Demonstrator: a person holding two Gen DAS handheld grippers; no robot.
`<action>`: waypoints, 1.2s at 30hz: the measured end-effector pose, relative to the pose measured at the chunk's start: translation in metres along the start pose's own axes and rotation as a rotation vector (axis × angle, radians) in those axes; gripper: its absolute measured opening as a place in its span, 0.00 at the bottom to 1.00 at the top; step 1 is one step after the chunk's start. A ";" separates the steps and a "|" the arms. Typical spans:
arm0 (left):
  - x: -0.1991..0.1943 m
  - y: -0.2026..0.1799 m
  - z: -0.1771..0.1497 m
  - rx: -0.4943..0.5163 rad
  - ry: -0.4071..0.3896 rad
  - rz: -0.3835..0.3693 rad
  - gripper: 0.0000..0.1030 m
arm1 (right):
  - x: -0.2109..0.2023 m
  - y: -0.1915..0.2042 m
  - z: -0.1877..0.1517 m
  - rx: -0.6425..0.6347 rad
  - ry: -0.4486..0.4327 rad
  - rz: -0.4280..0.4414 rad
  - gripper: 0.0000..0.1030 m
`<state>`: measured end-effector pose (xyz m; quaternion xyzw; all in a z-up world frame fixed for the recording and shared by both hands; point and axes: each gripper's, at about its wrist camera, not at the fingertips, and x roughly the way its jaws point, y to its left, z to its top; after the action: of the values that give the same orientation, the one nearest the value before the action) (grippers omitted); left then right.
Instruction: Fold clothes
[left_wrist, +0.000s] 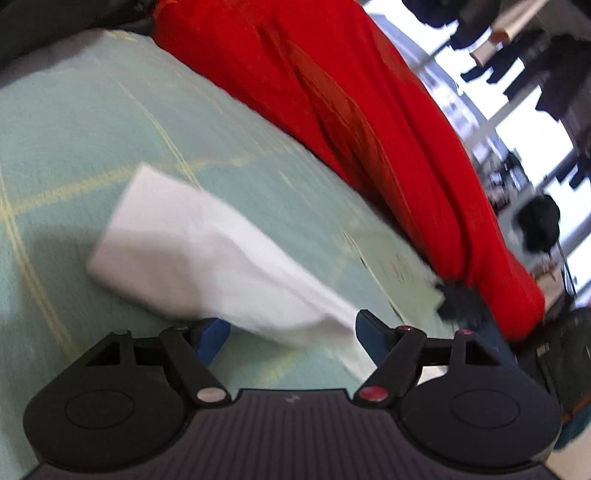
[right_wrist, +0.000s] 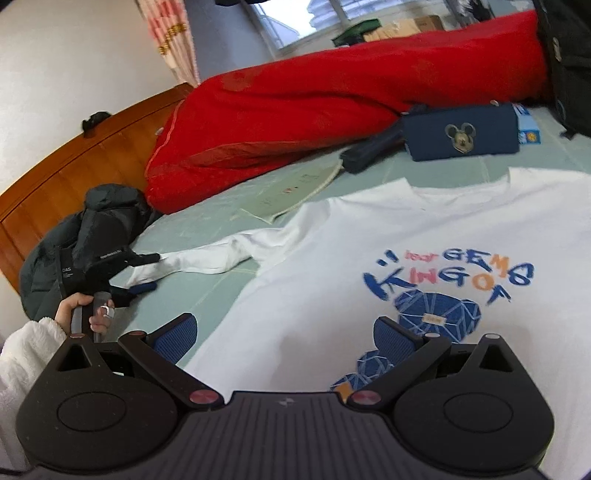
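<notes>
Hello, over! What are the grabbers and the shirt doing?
Left gripper open around sleeve. Right gripper open over white T-shirt. Navy pouch beside collar.

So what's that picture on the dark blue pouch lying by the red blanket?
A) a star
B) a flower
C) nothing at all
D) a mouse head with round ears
D: the right wrist view shows a mouse-head badge with two round ears on the dark blue pouch, beside the red blanket.
</notes>
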<state>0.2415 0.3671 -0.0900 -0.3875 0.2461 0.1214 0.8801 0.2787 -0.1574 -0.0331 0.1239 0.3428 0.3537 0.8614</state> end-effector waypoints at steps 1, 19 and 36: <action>0.004 0.001 0.004 0.000 -0.015 0.005 0.74 | -0.001 -0.003 0.000 0.014 -0.003 0.000 1.00; 0.018 0.018 0.039 -0.183 -0.050 0.087 0.55 | 0.006 -0.010 -0.002 0.037 0.013 -0.020 1.00; 0.024 -0.013 0.068 -0.030 -0.136 0.186 0.07 | 0.008 -0.011 -0.003 0.033 0.010 -0.039 1.00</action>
<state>0.2900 0.4097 -0.0552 -0.3672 0.2189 0.2321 0.8737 0.2863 -0.1597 -0.0442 0.1297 0.3554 0.3316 0.8642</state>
